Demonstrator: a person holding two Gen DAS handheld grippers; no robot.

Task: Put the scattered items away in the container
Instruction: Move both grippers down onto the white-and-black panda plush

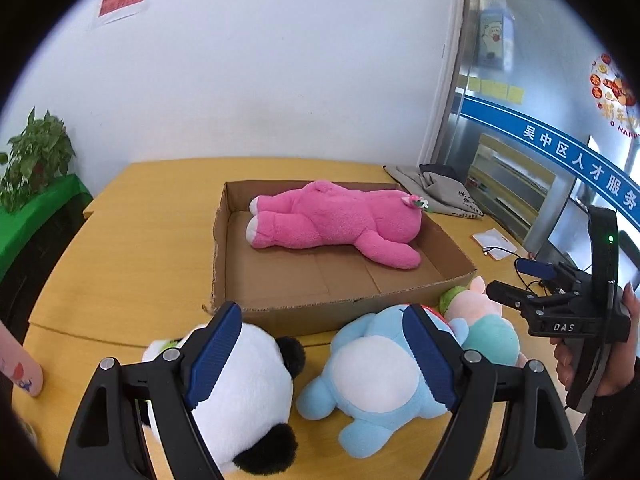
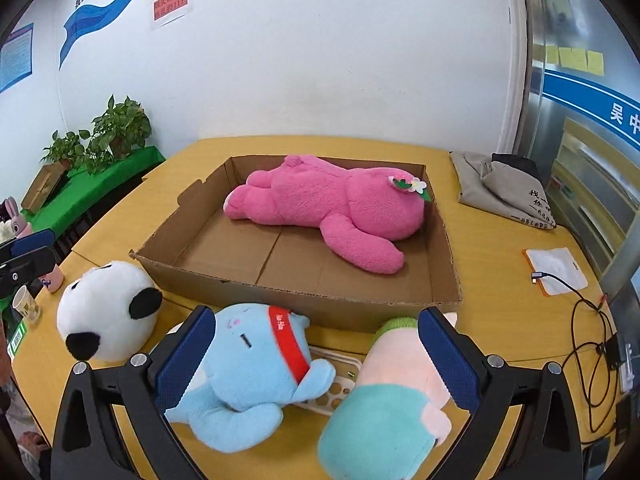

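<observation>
On the yellow surface [image 2: 492, 280] sits a flat cardboard box [image 2: 304, 300], and a big pink plush [image 2: 332, 210] lies inside it on its side, near the far wall.

Three more soft toys lie outside the box, close to its near wall. A round black and white panda [image 1: 248, 396] is at the left. A light blue plush [image 2: 248, 376] with a red collar is in the middle. A pink plush in teal clothes [image 2: 396, 392] with a green cap is at the right, just beside the blue one.

Your left gripper [image 1: 322, 356] hangs above the panda and the blue plush. Its blue fingers [image 1: 218, 352] stand wide apart — nothing is held between them. One finger is over the panda and the other is over the blue plush.

Your right gripper [image 2: 320, 360] hangs above the blue plush and the pink one in teal. Its fingers [image 2: 448, 356] are wide too, and they grip nothing. From the left camera you can see your hand [image 1: 616, 360] holding that gripper at the right side.

A grey cloth bag [image 2: 500, 188] lies at the far right corner of the surface — well apart from the toys. A white card with a cable [image 2: 556, 272] lies near the right edge.
</observation>
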